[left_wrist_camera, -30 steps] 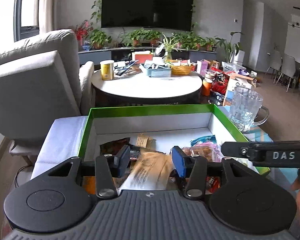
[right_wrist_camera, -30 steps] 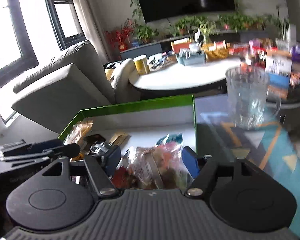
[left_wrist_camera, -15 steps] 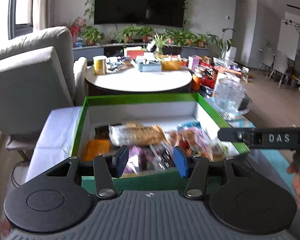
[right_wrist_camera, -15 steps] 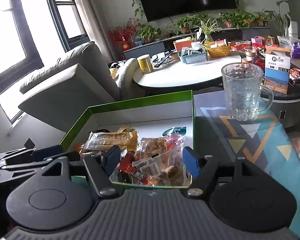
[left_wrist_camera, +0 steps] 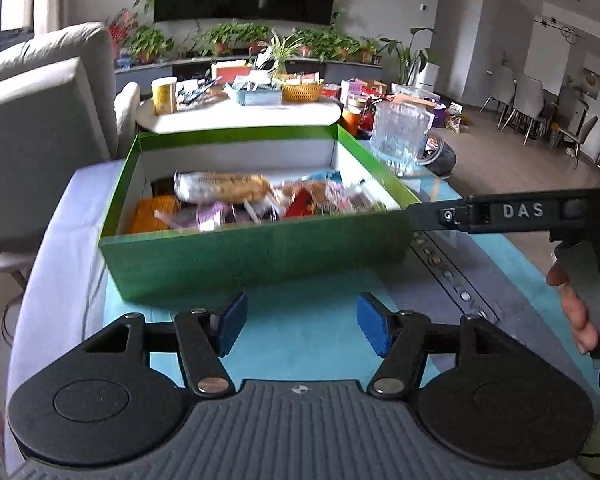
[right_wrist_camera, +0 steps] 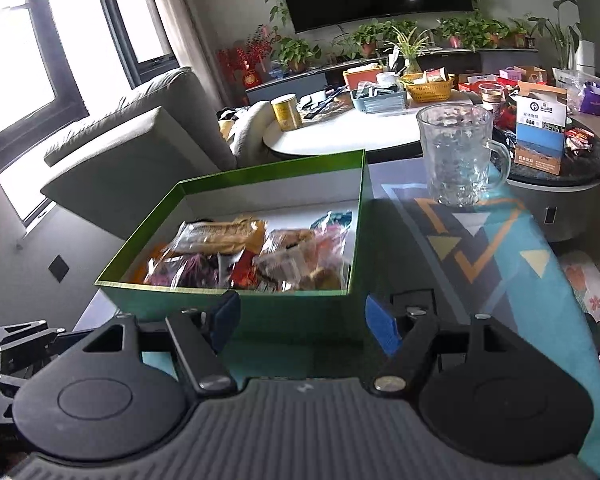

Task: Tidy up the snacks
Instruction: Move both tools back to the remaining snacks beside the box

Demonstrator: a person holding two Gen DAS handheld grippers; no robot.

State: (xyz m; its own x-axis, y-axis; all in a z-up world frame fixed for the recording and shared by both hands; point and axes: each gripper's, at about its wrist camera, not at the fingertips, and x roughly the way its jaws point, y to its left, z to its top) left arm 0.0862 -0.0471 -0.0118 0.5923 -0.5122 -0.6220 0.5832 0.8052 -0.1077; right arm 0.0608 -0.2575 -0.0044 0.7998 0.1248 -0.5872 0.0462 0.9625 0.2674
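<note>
A green box [left_wrist_camera: 256,246] with a white inside stands on the patterned table and holds several snack packets, with a long tan packet [left_wrist_camera: 224,188] on top. It also shows in the right wrist view [right_wrist_camera: 236,304], with the same tan packet [right_wrist_camera: 220,234]. My left gripper [left_wrist_camera: 302,324] is open and empty, just in front of the box's near wall. My right gripper [right_wrist_camera: 302,322] is open and empty, at the box's near right corner. The right gripper's body [left_wrist_camera: 540,212] shows at the right of the left wrist view.
A clear glass mug [right_wrist_camera: 458,152] stands on the table right of the box. A grey armchair [right_wrist_camera: 132,148] is on the left. A round white table [right_wrist_camera: 352,128] with a yellow can and baskets lies behind. A white cloth [left_wrist_camera: 64,240] covers the table's left edge.
Both grippers have drawn back out of the box toward me. The tan packet and the other packets now lie loose in the box.
</note>
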